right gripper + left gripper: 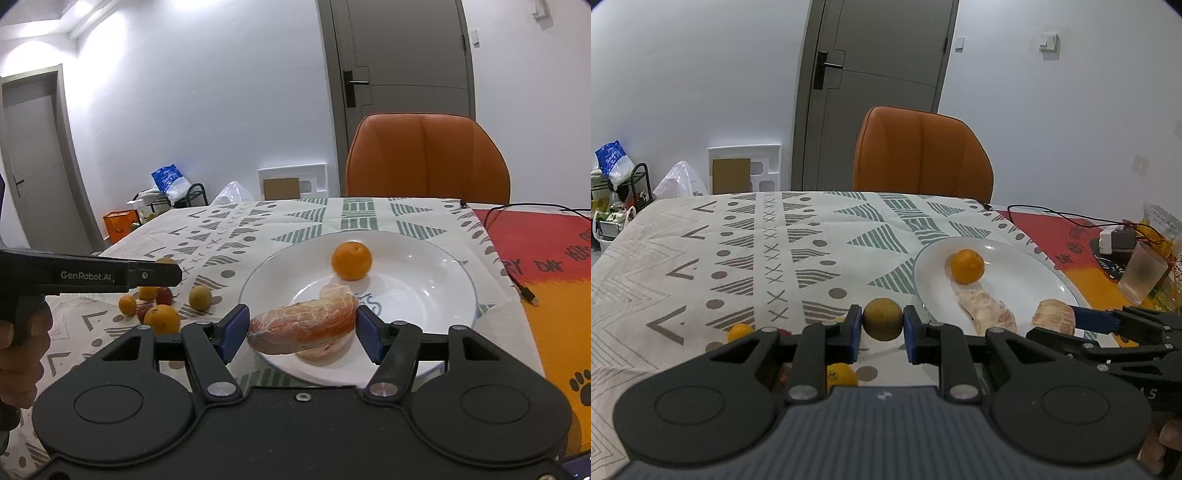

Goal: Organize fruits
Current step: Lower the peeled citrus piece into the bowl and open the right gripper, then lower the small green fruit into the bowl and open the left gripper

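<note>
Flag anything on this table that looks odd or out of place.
Two peeled pomelo pieces stand out among whole fruit: one lies on the plate, the other sits between the right gripper's fingers. A loose black cable trails across the red mat beside the plate.

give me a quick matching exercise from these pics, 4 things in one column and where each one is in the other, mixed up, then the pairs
Things
1. brown round fruit
2. peeled segment
3. whole orange
4. plastic cup

Places
a. standing on the red and orange mat, right of the plate
b. between the fingers of the right gripper, over the plate's near side
c. sitting alone on the plate's far side
d. clamped in the left gripper, above the patterned tablecloth

Pairs: 1-d, 2-b, 3-c, 4-a
</note>
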